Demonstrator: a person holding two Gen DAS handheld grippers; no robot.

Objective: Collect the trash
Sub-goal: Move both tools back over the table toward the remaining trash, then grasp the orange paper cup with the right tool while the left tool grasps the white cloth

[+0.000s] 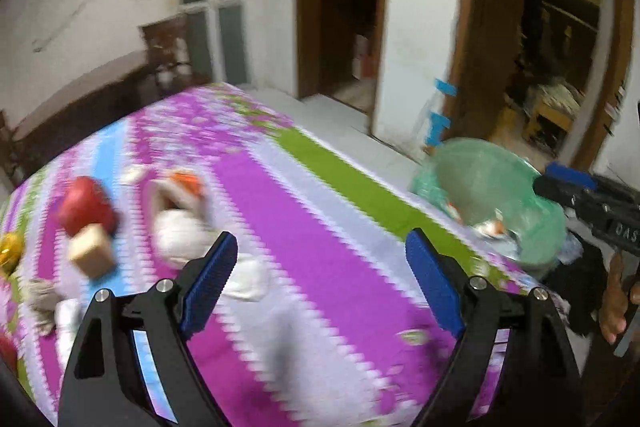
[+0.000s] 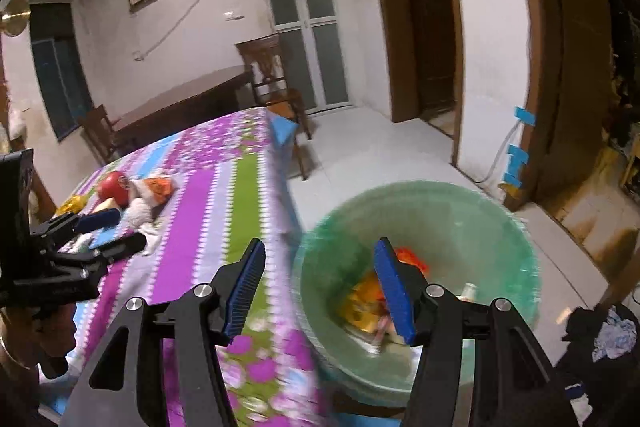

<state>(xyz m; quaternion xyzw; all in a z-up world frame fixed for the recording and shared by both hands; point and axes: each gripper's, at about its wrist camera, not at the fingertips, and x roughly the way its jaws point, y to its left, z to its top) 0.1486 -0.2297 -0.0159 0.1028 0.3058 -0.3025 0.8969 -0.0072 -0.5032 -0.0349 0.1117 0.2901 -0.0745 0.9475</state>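
A bin lined with a green bag stands on the floor beside the table and holds orange and yellow wrappers; it also shows in the left wrist view. My right gripper is open and empty above the bin's near rim. My left gripper is open and empty over the striped purple tablecloth. Crumpled white tissue, an orange-white wrapper, a red apple and a tan block lie to its left. The left gripper shows in the right wrist view beside this pile.
A gold wrapper and more crumpled paper lie at the table's left edge. A wooden chair and dark table stand behind. Dark cloth lies on the white floor right of the bin. Doorways open at the back.
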